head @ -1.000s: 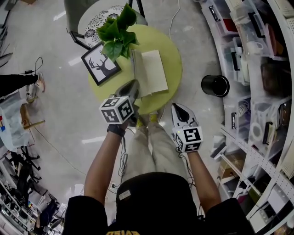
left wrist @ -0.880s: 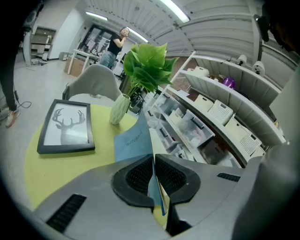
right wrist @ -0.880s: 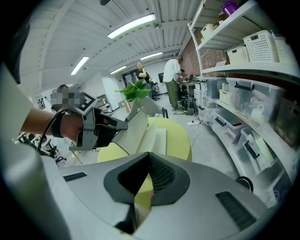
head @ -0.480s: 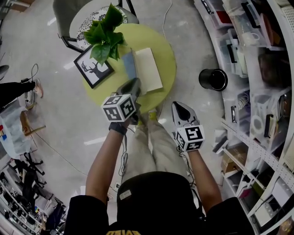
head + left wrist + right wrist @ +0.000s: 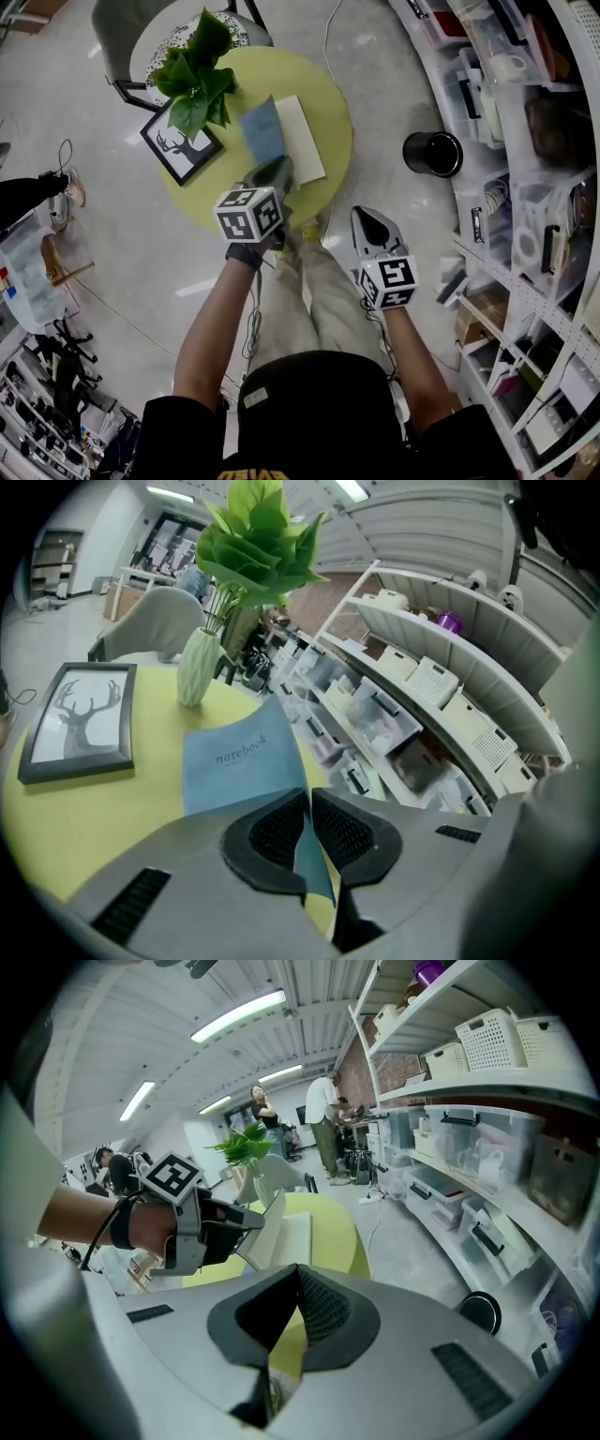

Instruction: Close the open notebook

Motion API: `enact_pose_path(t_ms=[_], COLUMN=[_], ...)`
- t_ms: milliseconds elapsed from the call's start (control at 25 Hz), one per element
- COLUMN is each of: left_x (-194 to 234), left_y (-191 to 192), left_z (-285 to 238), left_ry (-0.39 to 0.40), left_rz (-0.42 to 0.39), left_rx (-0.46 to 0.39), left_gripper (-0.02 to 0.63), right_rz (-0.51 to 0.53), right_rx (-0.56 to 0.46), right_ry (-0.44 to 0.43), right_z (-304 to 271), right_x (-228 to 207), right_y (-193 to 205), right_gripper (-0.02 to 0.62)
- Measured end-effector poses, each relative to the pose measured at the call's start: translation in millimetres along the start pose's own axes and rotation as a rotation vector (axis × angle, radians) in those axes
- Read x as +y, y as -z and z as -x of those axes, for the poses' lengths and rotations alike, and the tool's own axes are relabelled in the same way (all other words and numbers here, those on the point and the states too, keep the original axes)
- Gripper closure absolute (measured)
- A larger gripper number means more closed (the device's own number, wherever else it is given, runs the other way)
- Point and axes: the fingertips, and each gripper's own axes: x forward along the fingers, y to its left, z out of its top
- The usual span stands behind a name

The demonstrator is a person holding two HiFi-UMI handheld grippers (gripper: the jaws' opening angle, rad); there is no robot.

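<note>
Looking down, I see the round yellow-green table point(image 5: 328, 94) with the notebook point(image 5: 305, 141) lying open near its middle, just right of the framed deer picture point(image 5: 180, 145) and the leafy plant point(image 5: 192, 75). The notebook's blue cover point(image 5: 262, 129) stands lifted off the table, tilted up beside the pale pages. My left gripper point(image 5: 278, 171) has its jaws pinched tight on the near edge of that cover. My right gripper point(image 5: 367, 217) hangs off the table's edge, above the floor, its jaws pressed together with nothing between them.
</note>
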Motion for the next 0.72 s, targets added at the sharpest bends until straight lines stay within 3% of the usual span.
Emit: enact_pose_path(t_ms=[720], left_x=[-10], left_y=[22], left_z=[-58], left_ry=[0.018], left_rz=[-0.004], left_rx=[0.065], left_gripper=[0.535], right_rz=[-0.030], right_rx=[0.006], right_ry=[0.038], right_z=[6], right_x=[-12], right_y=[7], right_gripper=[0.594])
